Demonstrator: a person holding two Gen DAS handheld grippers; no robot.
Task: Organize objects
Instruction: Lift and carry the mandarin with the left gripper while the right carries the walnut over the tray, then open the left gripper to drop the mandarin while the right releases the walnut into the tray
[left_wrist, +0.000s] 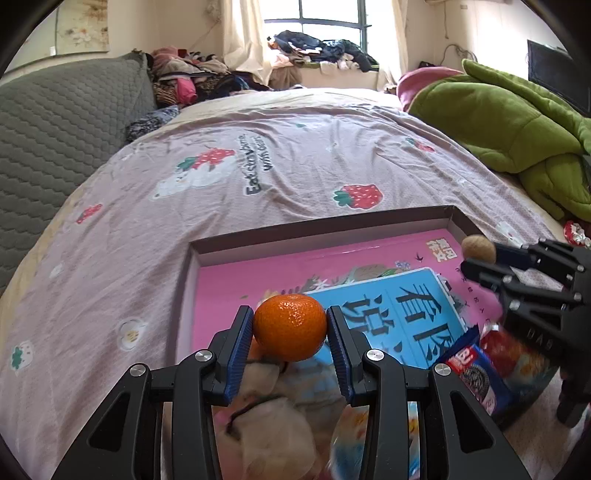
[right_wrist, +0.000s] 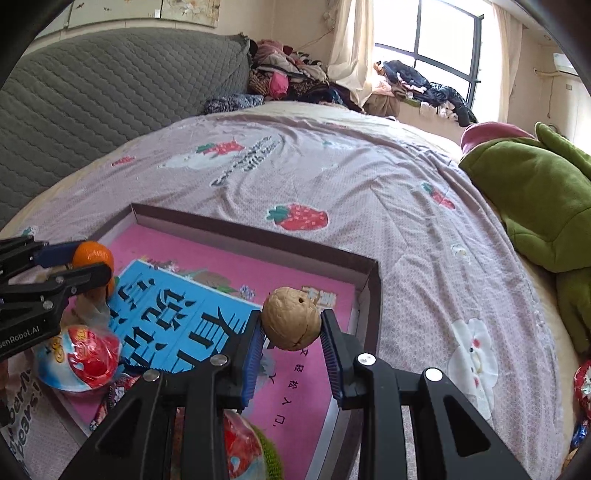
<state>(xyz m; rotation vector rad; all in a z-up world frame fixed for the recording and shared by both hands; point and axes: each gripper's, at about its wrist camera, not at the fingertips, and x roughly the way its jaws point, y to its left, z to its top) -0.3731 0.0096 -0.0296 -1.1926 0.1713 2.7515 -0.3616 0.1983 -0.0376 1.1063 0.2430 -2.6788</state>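
My left gripper (left_wrist: 290, 332) pinches a dimpled, glossy tangerine (left_wrist: 290, 326) — my right gripper (right_wrist: 291, 330) clamps a wrinkled walnut (right_wrist: 291, 323) — both above the shallow cardboard box (right_wrist: 371, 291).

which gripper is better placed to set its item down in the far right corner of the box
Right. Its gripper holds the walnut near that corner of the box; the left gripper, holding the orange, is farther left.

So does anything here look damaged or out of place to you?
The walnut pinched in the right gripper has a small round hole and a crack in its shell. The left gripper holds an unmarked tangerine above the box.
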